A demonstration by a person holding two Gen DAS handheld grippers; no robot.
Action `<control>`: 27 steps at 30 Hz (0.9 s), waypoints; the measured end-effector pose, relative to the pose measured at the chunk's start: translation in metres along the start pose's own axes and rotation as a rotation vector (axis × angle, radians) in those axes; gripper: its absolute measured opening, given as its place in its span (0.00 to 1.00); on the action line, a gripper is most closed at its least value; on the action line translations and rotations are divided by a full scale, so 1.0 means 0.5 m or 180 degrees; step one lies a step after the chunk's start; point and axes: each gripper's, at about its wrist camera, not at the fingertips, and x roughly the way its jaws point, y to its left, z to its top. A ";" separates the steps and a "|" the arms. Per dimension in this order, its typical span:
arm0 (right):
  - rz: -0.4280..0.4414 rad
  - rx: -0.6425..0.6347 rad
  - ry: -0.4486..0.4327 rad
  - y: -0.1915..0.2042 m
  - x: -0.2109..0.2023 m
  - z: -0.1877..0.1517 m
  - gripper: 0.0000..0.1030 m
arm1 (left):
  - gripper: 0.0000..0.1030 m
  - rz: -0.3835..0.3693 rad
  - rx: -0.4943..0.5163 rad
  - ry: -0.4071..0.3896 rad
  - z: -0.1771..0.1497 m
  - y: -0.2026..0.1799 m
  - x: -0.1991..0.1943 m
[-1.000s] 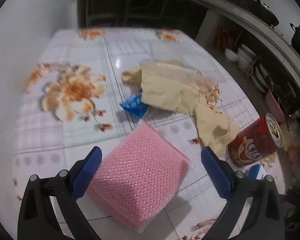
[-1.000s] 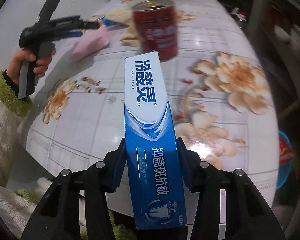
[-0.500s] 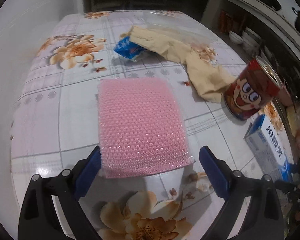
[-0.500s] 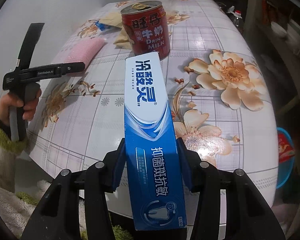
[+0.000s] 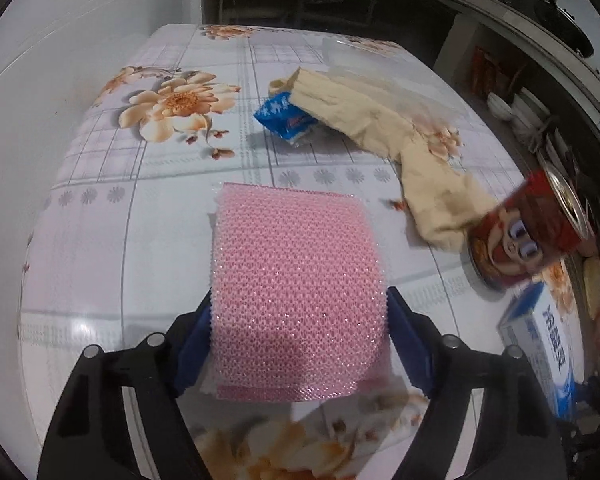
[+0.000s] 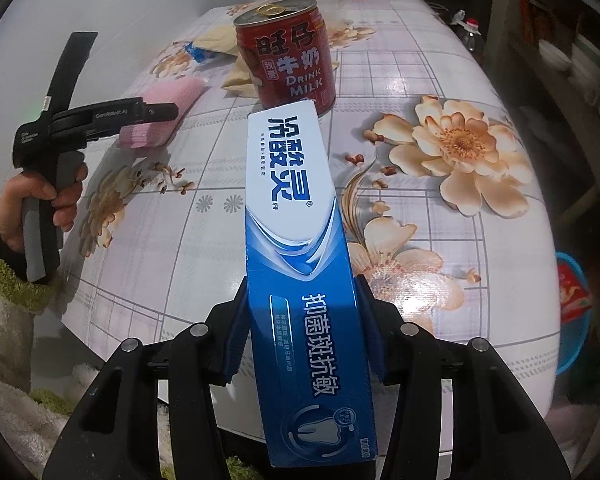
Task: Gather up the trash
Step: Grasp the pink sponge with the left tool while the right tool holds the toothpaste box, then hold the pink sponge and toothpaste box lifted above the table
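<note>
Your left gripper (image 5: 300, 320) pinches the near end of the pink mesh sponge (image 5: 296, 280), whose body runs straight ahead between the fingers over the floral surface (image 5: 100, 240). Your right gripper (image 6: 300, 320) is clamped on the blue toothpaste box (image 6: 296, 216), its long axis pointing forward, far end just short of the upright red milk can (image 6: 288, 52).

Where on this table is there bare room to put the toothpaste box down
Bare cloth lies right of the toothpaste box, over the printed flowers toward the table edge, and near-left, between the box and the left gripper. It is crowded behind: milk can, pink sponge, beige cloth, blue wrapper.
</note>
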 end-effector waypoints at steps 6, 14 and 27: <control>-0.0094 0.0051 0.0035 -0.012 -0.011 -0.012 0.45 | 0.77 -0.0242 0.0187 0.0258 -0.088 -0.035 -0.047; -0.0065 0.0233 0.0010 -0.030 -0.010 -0.005 0.56 | 0.95 0.0225 0.0408 0.0218 -0.132 -0.066 -0.040; -0.0260 0.0169 0.0037 -0.009 0.015 0.004 0.85 | 0.96 0.0335 0.0399 0.0007 -0.137 -0.066 -0.035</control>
